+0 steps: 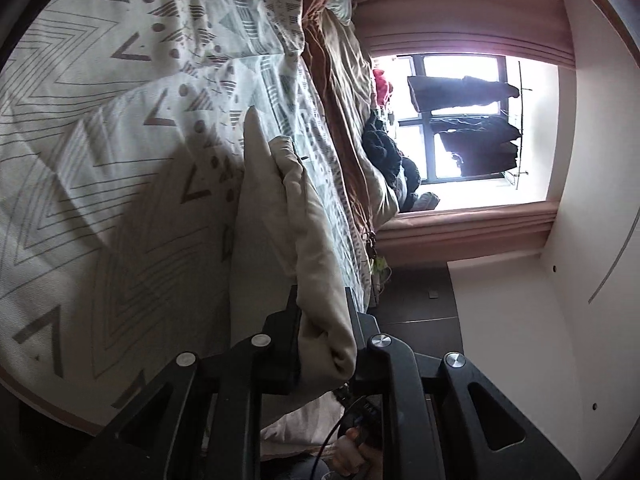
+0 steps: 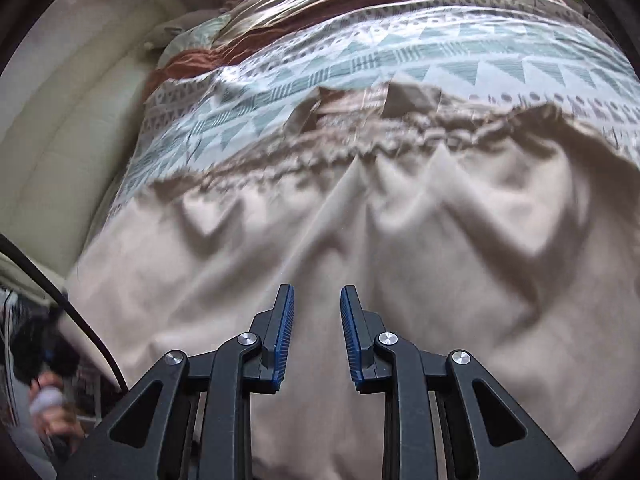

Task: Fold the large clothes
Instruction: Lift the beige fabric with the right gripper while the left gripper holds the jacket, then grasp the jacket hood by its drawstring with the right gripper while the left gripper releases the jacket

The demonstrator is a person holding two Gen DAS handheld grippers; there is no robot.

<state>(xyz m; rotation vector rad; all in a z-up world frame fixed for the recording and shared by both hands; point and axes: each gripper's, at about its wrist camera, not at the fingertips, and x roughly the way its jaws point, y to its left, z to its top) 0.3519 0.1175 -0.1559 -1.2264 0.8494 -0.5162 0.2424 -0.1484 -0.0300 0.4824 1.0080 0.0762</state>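
The left gripper [image 1: 322, 320] is clamped on a bunched edge of the beige garment [image 2: 320, 232], likely to lift that side off the bed [image 1: 100, 128] for a fold. The rest of the garment lies rumpled across the patterned cover. The right gripper [image 2: 317, 320] hovers over the garment's middle, jaws apart and empty, probably seeking a second hold.

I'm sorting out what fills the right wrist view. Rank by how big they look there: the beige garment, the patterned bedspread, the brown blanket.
1. beige garment, fills the most, though nearness to the camera inflates it.
2. patterned bedspread, a broad band behind it.
3. brown blanket, a narrow strip at the far edge.
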